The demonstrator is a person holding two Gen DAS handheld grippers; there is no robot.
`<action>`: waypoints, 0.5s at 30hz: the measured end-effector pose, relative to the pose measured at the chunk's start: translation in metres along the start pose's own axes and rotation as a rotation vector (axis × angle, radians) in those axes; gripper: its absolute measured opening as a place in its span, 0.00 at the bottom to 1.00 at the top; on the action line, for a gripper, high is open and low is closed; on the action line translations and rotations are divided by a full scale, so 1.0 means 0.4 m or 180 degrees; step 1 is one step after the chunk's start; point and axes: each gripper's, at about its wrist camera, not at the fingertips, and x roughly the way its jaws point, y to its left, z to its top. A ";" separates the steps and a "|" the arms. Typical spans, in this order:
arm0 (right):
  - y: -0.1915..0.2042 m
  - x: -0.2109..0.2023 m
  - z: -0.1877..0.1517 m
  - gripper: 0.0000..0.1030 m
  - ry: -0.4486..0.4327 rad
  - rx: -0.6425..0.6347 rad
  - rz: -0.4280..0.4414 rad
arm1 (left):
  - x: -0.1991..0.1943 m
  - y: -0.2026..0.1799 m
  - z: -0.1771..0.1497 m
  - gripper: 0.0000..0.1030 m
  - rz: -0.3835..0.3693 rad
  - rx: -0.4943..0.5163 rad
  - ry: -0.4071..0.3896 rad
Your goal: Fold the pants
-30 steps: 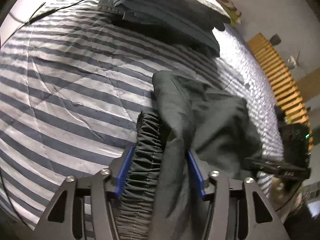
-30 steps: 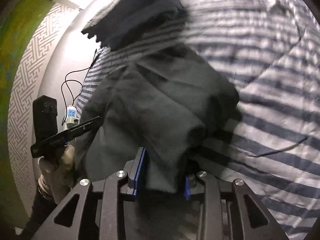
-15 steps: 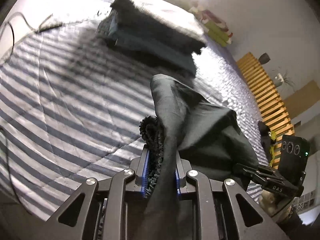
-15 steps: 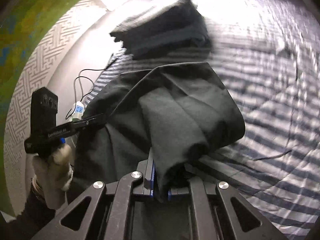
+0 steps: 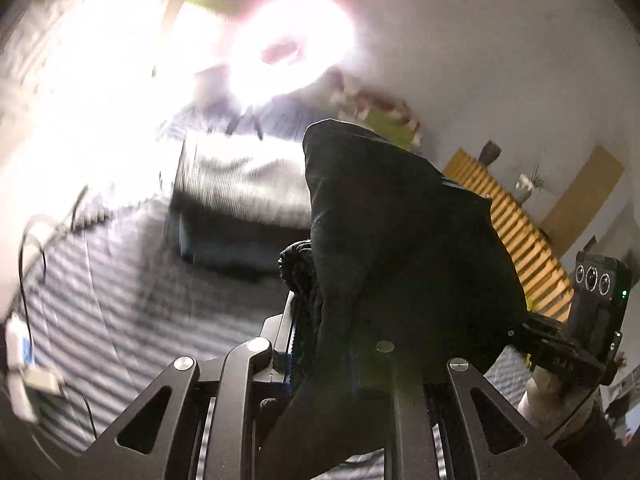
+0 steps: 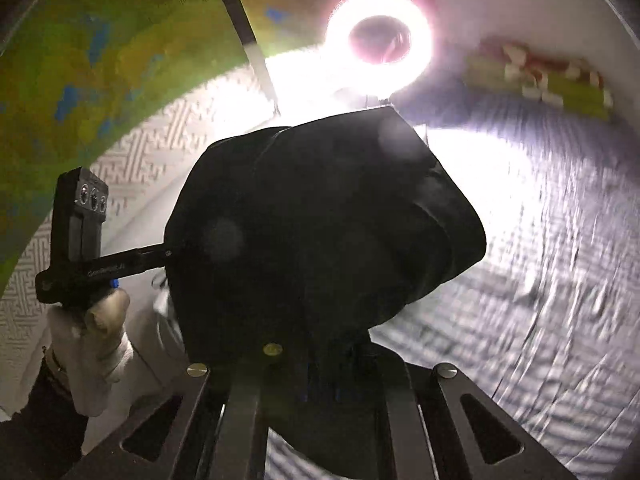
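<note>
Two grippers, left gripper [image 5: 320,344] and right gripper [image 6: 320,376], have just closed and each clamps a bunch of the dark pants [image 5: 400,232], held above the striped bed [image 5: 120,300].

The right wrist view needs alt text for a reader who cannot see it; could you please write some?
The right gripper is shut on a bunched fold of dark pants, which fill the middle of the view above a striped bed cover. At left, a gloved hand holds the other gripper's black handle, and a bright ring light glares behind.
</note>
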 end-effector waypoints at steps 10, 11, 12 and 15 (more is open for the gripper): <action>0.081 -0.026 0.289 0.07 -0.0471 -0.0535 -0.0139 | -0.072 0.012 0.249 0.19 0.0081 0.0046 -0.0637; 0.092 -0.016 0.323 0.07 -0.0497 -0.0604 -0.0136 | -0.072 0.020 0.269 0.19 0.0097 0.0045 -0.0671; 0.097 -0.005 0.346 0.07 -0.0507 -0.0636 -0.0137 | -0.069 0.031 0.292 0.19 0.0118 0.0043 -0.0697; 0.087 0.052 0.427 0.07 -0.0516 -0.0657 -0.0102 | -0.036 0.067 0.362 0.19 0.0163 0.0062 -0.0719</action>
